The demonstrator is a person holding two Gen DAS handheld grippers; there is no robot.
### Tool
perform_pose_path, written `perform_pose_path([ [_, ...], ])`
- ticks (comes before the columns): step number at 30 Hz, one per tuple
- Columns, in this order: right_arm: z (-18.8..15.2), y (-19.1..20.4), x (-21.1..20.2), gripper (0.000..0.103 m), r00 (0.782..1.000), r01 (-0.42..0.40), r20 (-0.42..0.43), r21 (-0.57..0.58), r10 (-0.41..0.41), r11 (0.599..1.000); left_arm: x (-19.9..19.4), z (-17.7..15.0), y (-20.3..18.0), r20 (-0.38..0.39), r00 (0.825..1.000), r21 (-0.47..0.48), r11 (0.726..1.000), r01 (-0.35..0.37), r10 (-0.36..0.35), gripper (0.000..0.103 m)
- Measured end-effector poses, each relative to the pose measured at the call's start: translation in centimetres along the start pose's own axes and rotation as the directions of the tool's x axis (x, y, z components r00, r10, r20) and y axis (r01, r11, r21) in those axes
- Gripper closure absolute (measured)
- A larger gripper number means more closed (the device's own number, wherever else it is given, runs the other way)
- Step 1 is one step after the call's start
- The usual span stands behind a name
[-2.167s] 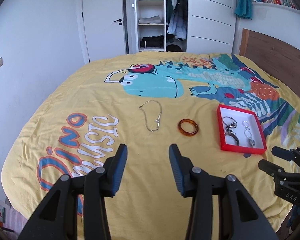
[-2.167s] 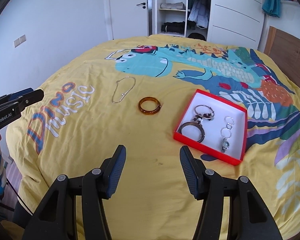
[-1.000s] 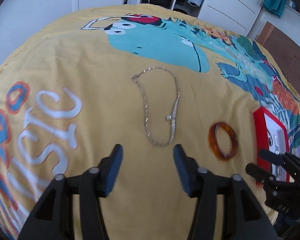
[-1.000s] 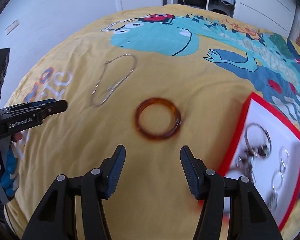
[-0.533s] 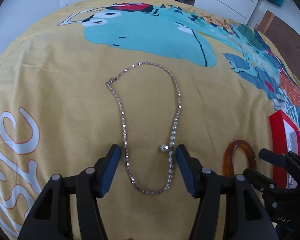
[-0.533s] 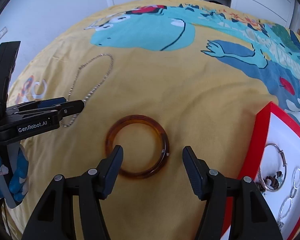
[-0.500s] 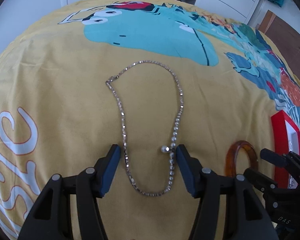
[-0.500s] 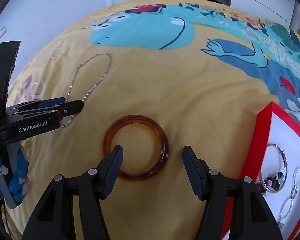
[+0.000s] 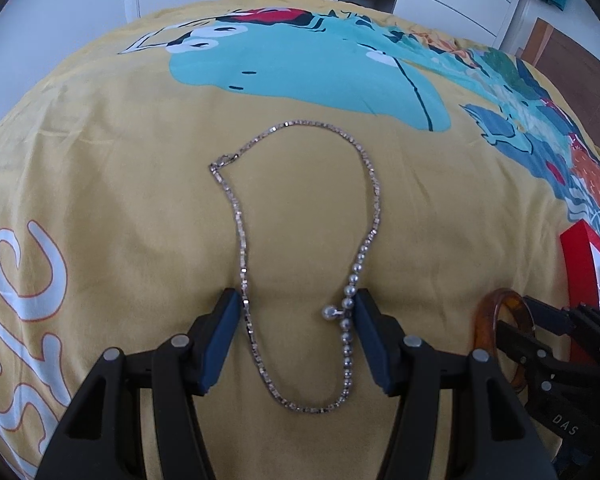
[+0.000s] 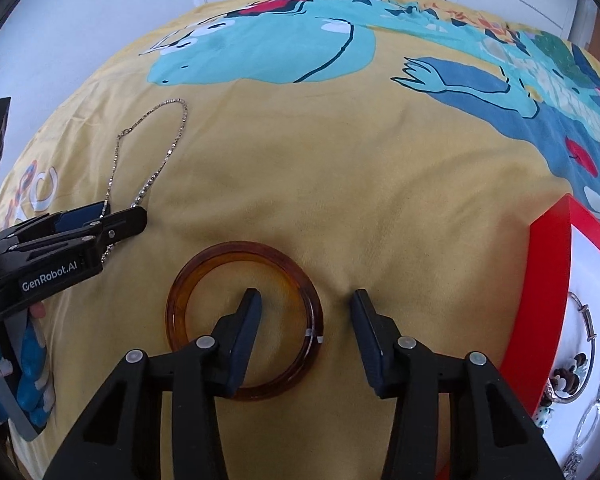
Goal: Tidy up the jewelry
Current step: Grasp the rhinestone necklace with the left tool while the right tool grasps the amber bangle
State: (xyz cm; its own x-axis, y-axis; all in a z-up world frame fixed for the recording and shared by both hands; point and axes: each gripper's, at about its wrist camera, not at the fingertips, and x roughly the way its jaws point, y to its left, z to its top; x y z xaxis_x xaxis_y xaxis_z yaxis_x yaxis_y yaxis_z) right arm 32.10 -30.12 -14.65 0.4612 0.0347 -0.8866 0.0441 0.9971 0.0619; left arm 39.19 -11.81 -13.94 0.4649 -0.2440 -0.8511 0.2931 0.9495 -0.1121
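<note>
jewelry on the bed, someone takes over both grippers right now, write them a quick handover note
Left gripper: open, both strands of the silver necklace between its fingers, not gripped.
Right gripper: jaws just been closing, straddling the right rim of the amber bangle, no pinch yet.
Red tray: on the right, already holds bracelets and rings.
Done: both grippers lined up.
Left: grip, lift, place necklace and bangle in tray.

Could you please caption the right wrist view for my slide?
Right tongs straddling the amber bangle's rim, jaws closing, on the yellow bedspread.
</note>
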Motion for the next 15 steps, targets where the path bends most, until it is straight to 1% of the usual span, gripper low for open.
perform_pose_path([
  [3,-0.4,0.0,0.0,0.058,1.0,0.005,0.025,0.015,-0.005,1.0,0.0,-0.3,-0.2,0.016,1.0,0.009,1.0,-0.013,0.013,0.047],
  [6,-0.7,0.2,-0.1,0.062,0.998,0.013,0.054,0.023,-0.014,1.0,0.0,-0.4,-0.3,0.028,0.999,0.015,1.0,-0.02,0.019,0.047],
  [9,-1.1,0.5,-0.3,0.072,0.997,0.016,0.081,0.027,-0.018,1.0,-0.1,-0.5,-0.3,0.035,0.999,0.021,0.999,-0.024,0.023,0.047],
  [11,-1.3,0.9,-0.5,0.084,0.994,0.021,0.104,0.025,-0.024,0.999,-0.2,-0.6,-0.6,0.045,0.998,0.03,0.999,-0.036,0.034,0.048],
  [12,-1.3,1.0,-0.5,0.087,0.994,0.021,0.111,0.027,-0.024,0.999,-0.2,-0.6,-0.7,0.048,0.998,0.035,0.999,-0.04,0.038,0.048],
  [13,-1.4,1.1,-0.6,0.09,0.993,0.02,0.118,0.031,-0.023,0.999,-0.2,-0.6,-0.8,0.052,0.998,0.038,0.998,-0.044,0.042,0.049],
  [15,-1.4,1.2,-0.8,0.09,0.991,0.02,0.135,0.039,-0.025,0.999,-0.4,-0.7,-0.8,0.056,0.998,0.038,0.998,-0.044,0.042,0.052],
])
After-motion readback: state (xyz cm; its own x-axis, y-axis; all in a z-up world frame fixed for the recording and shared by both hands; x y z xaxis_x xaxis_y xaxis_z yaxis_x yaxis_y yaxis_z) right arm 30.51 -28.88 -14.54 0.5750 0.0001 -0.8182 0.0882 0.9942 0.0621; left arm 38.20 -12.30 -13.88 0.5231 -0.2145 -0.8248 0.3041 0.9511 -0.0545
